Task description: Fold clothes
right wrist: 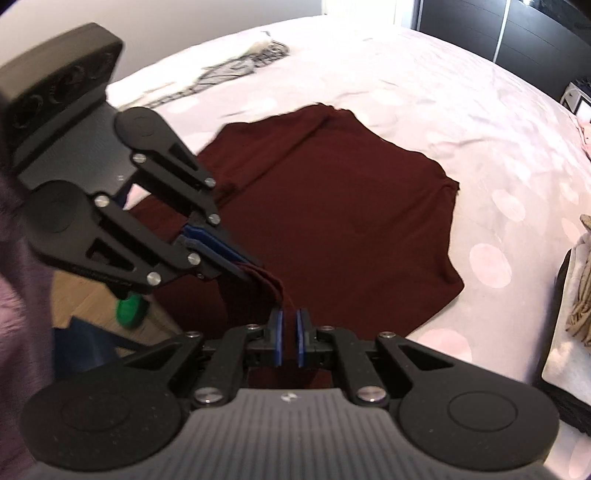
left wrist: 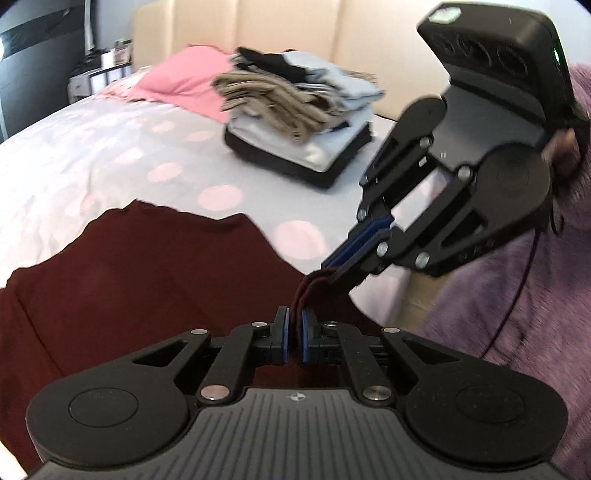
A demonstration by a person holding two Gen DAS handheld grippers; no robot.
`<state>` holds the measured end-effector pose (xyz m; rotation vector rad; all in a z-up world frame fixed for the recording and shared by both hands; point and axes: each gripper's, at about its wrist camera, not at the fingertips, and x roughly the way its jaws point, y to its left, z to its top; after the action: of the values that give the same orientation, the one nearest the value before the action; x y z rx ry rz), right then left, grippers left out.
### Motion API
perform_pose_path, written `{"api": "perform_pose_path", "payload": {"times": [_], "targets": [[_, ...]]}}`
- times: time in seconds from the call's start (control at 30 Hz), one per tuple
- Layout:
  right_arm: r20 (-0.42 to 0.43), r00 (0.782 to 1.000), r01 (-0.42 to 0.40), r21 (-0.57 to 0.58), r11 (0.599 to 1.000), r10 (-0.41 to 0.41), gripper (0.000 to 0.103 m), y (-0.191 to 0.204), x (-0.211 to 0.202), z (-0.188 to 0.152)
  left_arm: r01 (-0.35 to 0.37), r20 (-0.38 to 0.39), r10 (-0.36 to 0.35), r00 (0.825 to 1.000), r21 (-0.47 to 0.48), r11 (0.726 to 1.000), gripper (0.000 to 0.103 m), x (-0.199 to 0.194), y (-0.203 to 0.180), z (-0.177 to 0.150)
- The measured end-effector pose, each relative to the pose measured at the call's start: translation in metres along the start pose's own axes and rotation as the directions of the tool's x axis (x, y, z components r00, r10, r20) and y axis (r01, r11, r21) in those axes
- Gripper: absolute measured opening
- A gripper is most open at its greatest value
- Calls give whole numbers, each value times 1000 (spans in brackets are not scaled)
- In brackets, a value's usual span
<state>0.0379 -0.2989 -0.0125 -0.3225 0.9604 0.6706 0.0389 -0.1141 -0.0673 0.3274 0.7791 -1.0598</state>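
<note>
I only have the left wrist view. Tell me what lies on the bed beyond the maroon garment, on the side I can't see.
Observer: A black-and-white cloth lies on the bed past the maroon garment, apart from it.
Operator: Report what is below the bed edge.
Observer: A green round object shows under the left hand-held gripper, over wooden floor; I cannot tell what it is.
Operator: Give me what stands past the bed's far end.
Observer: Dark cabinet doors.
</note>
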Motion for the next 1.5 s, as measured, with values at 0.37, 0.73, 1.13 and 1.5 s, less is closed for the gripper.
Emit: {"api": "perform_pose_path", "payload": {"times": [0.37, 0.73, 1.13, 1.5], "targets": [[-64, 998, 11, 162, 987, 0, 9, -57, 55, -10, -27, -27, 23, 999, -163, 986, 5, 14, 37, -16], [4, 1000, -15, 288, 957, 15, 8, -77, 43, 0, -65, -53, 57, 997, -146, 987, 7, 22, 33, -20], [-64, 994, 107, 325, 940, -91, 14, -80, 64, -11, -100, -71, 94, 993, -97, 990, 18, 30, 22, -23], [-83, 993, 107, 400, 910, -80, 24, -70, 82, -34, -134, -78, 127, 989, -90, 987, 18, 27, 18, -26]]}}
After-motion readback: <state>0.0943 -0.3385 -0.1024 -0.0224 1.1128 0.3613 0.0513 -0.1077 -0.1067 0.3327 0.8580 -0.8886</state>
